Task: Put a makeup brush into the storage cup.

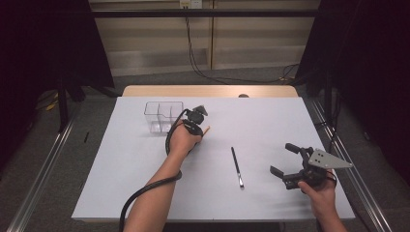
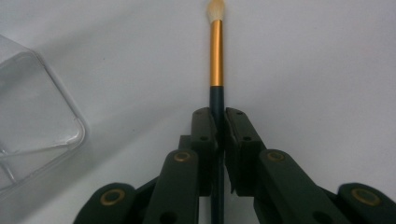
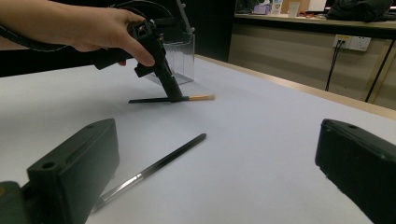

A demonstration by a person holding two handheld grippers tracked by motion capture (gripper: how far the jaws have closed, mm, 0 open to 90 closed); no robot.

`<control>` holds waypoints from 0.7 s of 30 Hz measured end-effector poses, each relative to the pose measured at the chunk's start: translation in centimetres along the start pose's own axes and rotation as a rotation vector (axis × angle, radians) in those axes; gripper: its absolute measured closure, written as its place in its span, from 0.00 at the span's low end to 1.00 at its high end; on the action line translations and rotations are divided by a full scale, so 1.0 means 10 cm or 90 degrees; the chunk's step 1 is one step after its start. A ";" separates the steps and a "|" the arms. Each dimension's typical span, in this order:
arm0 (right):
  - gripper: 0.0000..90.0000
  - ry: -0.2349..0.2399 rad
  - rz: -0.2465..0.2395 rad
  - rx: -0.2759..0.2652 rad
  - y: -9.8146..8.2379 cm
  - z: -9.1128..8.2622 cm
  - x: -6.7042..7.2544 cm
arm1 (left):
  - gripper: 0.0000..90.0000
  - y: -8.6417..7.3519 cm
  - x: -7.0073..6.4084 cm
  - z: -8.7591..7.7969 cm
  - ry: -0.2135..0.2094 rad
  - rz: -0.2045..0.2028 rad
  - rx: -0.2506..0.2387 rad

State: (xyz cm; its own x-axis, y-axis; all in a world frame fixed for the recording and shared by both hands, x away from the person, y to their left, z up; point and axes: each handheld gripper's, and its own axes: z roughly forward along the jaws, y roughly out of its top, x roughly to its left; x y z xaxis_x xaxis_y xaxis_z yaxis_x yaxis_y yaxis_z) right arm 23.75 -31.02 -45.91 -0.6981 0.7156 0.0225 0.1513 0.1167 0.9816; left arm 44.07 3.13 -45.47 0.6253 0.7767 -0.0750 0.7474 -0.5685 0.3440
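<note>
Currently lying flat on the white table top [image 1: 261, 125]: slim make-up brush with dark handle, gold metal ferrule and pale bristle tip [image 2: 216, 56], just beside the clear plastic compartment organiser [image 1: 163, 116]. Pinched at the dark handle by the left gripper [image 2: 220, 123], jaws pressed together on it, pads touching both sides; ferrule and bristles projecting past the jaw tips. Seen from the right gripper view as resting level on the surface, gripper [image 3: 170, 91] angled down onto it. Noted well apart, nearer the table's middle: second thin black brush with silver ferrule [image 1: 237, 167], lying free. Right gripper [image 1: 285, 162] held near the table's right edge, jaws spread wide, nothing between them.
</note>
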 end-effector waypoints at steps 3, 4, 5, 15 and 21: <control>0.00 -0.001 0.000 0.001 0.00 0.00 0.00 | 0.91 0.00 -0.01 0.00 0.001 0.020 -0.001; 0.00 -0.001 0.000 0.001 0.00 0.00 0.00 | 0.91 0.00 0.00 0.01 0.000 0.016 0.002; 0.00 -0.002 -0.001 0.000 0.00 0.00 0.00 | 0.91 0.01 0.01 0.00 -0.002 0.016 0.007; 0.00 -0.002 -0.001 0.000 0.00 0.00 0.00 | 0.93 0.02 0.01 0.01 -0.004 0.004 0.010; 0.00 -0.002 -0.002 -0.001 0.01 0.00 0.00 | 0.93 0.05 0.00 0.01 0.001 0.008 0.024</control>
State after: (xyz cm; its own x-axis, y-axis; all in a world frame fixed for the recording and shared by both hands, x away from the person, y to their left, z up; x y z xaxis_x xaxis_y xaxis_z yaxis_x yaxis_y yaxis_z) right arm 23.73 -31.01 -45.85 -0.6961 0.7177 0.0195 0.1486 0.1175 0.9819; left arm 44.46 2.81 -45.40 0.6344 0.7698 -0.0701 0.7475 -0.5880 0.3090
